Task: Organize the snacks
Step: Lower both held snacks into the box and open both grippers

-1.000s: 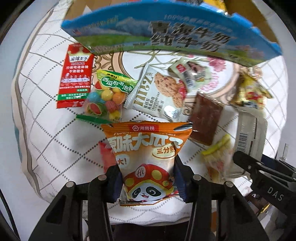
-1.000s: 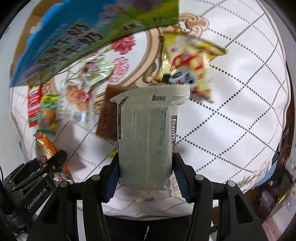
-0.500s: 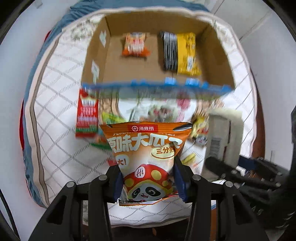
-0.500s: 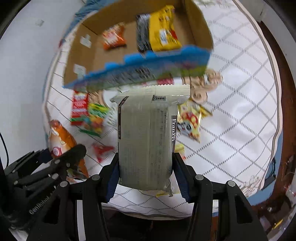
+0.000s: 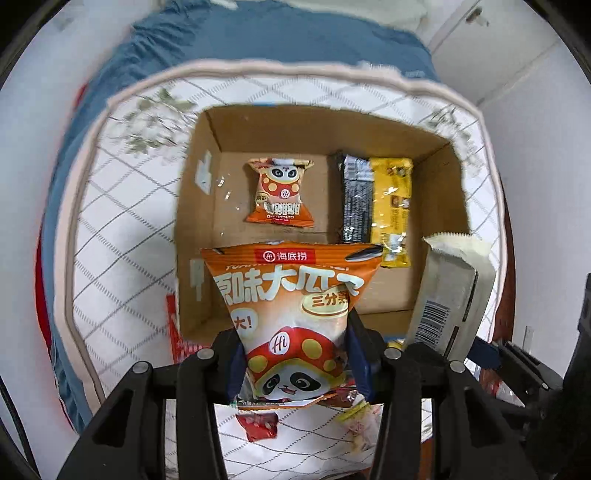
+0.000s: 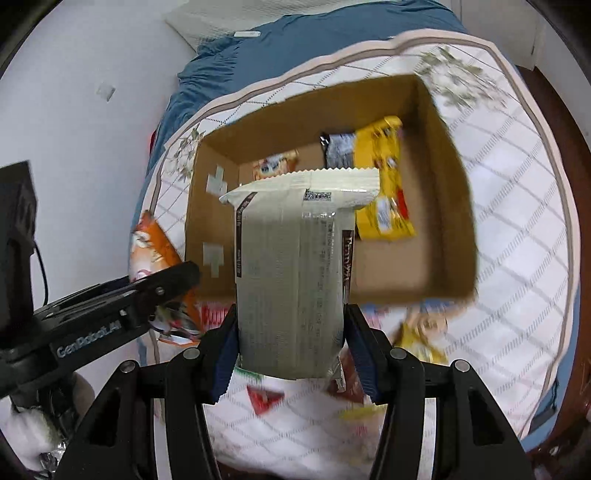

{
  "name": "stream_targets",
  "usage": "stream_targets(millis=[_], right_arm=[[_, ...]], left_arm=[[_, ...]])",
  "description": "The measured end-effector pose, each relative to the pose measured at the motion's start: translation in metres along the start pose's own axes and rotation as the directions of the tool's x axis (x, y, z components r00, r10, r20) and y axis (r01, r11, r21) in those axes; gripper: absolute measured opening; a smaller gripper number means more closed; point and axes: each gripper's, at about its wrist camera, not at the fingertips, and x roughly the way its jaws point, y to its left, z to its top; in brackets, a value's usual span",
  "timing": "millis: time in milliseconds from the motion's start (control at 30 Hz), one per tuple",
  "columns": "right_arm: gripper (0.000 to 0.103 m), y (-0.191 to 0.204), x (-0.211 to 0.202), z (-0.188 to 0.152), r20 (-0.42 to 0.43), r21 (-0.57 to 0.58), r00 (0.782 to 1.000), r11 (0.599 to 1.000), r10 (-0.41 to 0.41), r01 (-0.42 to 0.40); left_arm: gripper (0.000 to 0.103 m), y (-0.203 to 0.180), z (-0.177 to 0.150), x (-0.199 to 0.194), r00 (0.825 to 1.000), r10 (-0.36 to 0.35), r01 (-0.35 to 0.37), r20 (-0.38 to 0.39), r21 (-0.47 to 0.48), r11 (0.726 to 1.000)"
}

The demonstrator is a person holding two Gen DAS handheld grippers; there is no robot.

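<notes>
My left gripper [image 5: 295, 365] is shut on an orange panda snack bag [image 5: 291, 314] and holds it above the near wall of the open cardboard box [image 5: 195, 236]. My right gripper [image 6: 291, 354] is shut on a pale cream snack pack [image 6: 295, 273], held above the box's near wall [image 6: 399, 269]; the pack also shows at the right of the left wrist view [image 5: 450, 295]. Inside the box lie a small orange panda bag [image 5: 280, 195] and a black and yellow pack [image 5: 376, 203].
The box stands on a white quilted bedspread [image 5: 122, 240] over a blue sheet [image 5: 258, 33]. Loose snacks lie on the spread below the grippers, among them a red packet [image 5: 258, 424] and a yellow one [image 6: 421, 336]. White walls surround the bed.
Both grippers have risen and moved forward with their packs, from low over the loose snacks to above the box's near wall. The box interior is now in full view.
</notes>
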Motion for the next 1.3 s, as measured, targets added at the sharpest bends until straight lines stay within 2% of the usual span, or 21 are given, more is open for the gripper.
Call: stream_targets(millis=[233, 467, 600, 633, 700, 733, 767, 933, 1000, 1100, 1133, 1233, 1300], right_arm=[[0.057, 0.018, 0.063, 0.044, -0.07, -0.026, 0.997, 0.999, -0.043, 0.041], [0.057, 0.018, 0.112, 0.051, -0.147, -0.065, 0.985, 0.994, -0.092, 0.083], [0.058, 0.017, 0.132, 0.049, -0.2, -0.076, 0.976, 0.994, -0.088, 0.074], [0.059, 0.018, 0.143, 0.048, -0.245, -0.078, 0.966, 0.995, -0.081, 0.064], [0.072, 0.018, 0.148, 0.047, -0.262, -0.082, 0.961, 0.994, -0.088, 0.068], [0.09, 0.018, 0.151, 0.047, -0.268, -0.09, 0.958, 0.993, -0.104, 0.082], [0.095, 0.018, 0.153, 0.047, -0.265, -0.092, 0.958, 0.992, -0.11, 0.089], [0.095, 0.01, 0.155, 0.046, -0.255, -0.069, 0.96, 0.992, -0.117, 0.102], [0.095, 0.004, 0.151, 0.046, -0.243, -0.058, 0.962, 0.992, -0.123, 0.112], [0.095, -0.005, 0.141, 0.046, -0.214, -0.041, 0.968, 0.991, -0.135, 0.129], [0.098, -0.009, 0.135, 0.046, -0.197, -0.035, 0.971, 0.991, -0.137, 0.132], [0.099, -0.018, 0.12, 0.041, -0.149, -0.007, 0.979, 0.99, -0.137, 0.137], [0.099, -0.021, 0.108, 0.036, -0.112, -0.005, 0.982, 0.988, -0.154, 0.155]], left_arm=[[0.044, 0.022, 0.047, 0.058, 0.99, -0.003, -0.001, -0.141, -0.031, 1.0], [0.044, 0.026, 0.052, 0.089, 0.976, 0.029, -0.03, -0.216, 0.0, 1.0], [0.045, 0.03, 0.046, 0.102, 0.969, 0.035, -0.039, -0.245, -0.013, 0.999], [0.045, 0.032, 0.046, 0.107, 0.967, 0.04, -0.044, -0.252, -0.012, 0.999], [0.048, 0.034, 0.044, 0.112, 0.965, 0.051, -0.056, -0.258, -0.014, 0.998], [0.055, 0.036, 0.042, 0.113, 0.964, 0.061, -0.067, -0.257, -0.015, 0.998], [0.066, 0.038, 0.04, 0.114, 0.964, 0.06, -0.068, -0.257, -0.022, 0.997], [0.076, 0.05, 0.035, 0.111, 0.968, 0.061, -0.076, -0.245, -0.049, 0.996], [0.085, 0.052, 0.032, 0.106, 0.972, 0.07, -0.083, -0.222, -0.051, 0.995], [0.085, 0.053, 0.029, 0.098, 0.984, 0.059, -0.072, -0.168, -0.072, 0.995], [0.085, 0.054, 0.03, 0.093, 0.988, 0.056, -0.068, -0.142, -0.079, 0.995], [0.085, 0.052, 0.022, 0.075, 0.994, 0.091, -0.095, -0.059, -0.069, 0.993], [0.09, 0.049, 0.016, 0.064, 0.994, 0.108, -0.109, -0.015, -0.061, 0.992]])
